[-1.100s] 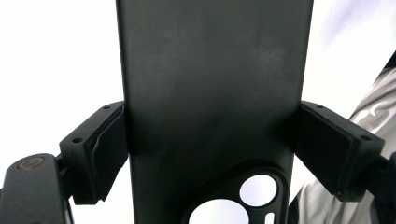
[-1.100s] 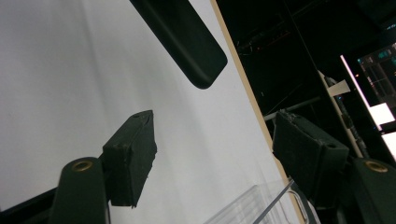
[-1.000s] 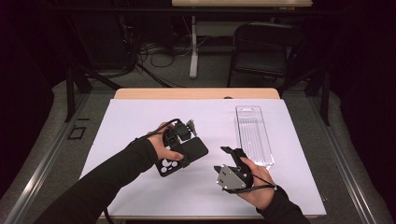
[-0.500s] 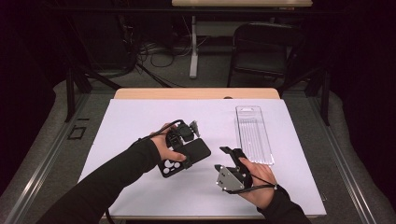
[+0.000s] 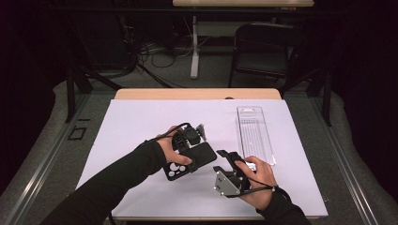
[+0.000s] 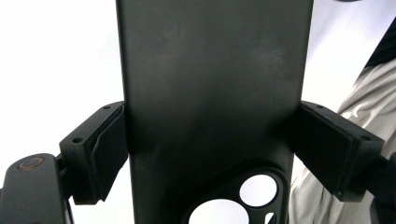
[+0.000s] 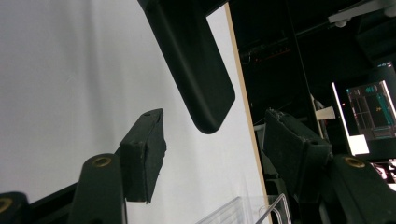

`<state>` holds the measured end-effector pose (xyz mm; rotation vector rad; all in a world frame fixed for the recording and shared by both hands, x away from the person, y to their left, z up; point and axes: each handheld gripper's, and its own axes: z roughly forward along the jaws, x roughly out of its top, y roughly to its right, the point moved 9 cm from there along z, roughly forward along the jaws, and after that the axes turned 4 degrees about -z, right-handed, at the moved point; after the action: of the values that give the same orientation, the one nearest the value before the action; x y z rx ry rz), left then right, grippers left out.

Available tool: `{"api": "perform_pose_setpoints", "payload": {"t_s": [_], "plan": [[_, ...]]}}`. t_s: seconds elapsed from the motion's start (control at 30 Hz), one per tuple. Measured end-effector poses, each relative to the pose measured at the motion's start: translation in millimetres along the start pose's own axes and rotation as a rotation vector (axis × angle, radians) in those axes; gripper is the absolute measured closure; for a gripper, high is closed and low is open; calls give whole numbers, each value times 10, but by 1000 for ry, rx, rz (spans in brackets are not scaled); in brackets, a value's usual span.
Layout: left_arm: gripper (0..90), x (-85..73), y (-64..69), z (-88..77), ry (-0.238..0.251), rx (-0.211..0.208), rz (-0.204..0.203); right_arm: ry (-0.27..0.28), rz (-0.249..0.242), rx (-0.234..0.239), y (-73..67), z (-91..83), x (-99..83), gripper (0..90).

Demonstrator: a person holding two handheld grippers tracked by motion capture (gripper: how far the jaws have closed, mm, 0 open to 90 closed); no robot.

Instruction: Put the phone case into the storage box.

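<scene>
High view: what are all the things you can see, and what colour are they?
phone case: one, black, held above the sheet, left of centre
tray: one, clear plastic, on the sheet at the right
sheet: one, white, covering the table
table: one, light wood, edge at the far side
chair: one, black, behind the table
left gripper: one, black, shut on the phone case's sides
right gripper: one, black, jaws just closing, open around the case's end, not touching
</scene>
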<state>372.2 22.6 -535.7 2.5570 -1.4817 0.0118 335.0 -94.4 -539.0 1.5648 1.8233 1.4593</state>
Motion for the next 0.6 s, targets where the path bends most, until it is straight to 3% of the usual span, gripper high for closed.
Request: {"api": "perform_pose_setpoints", "payload": {"t_s": [0.2, 0.6], "plan": [[142, 29, 48, 8, -6, -6, 14, -27, -32, -3, -23, 19, -14, 400], [141, 73, 118, 43, -13, -18, 25, -24, -87, 0, -60, 58, 3, 433]]}}
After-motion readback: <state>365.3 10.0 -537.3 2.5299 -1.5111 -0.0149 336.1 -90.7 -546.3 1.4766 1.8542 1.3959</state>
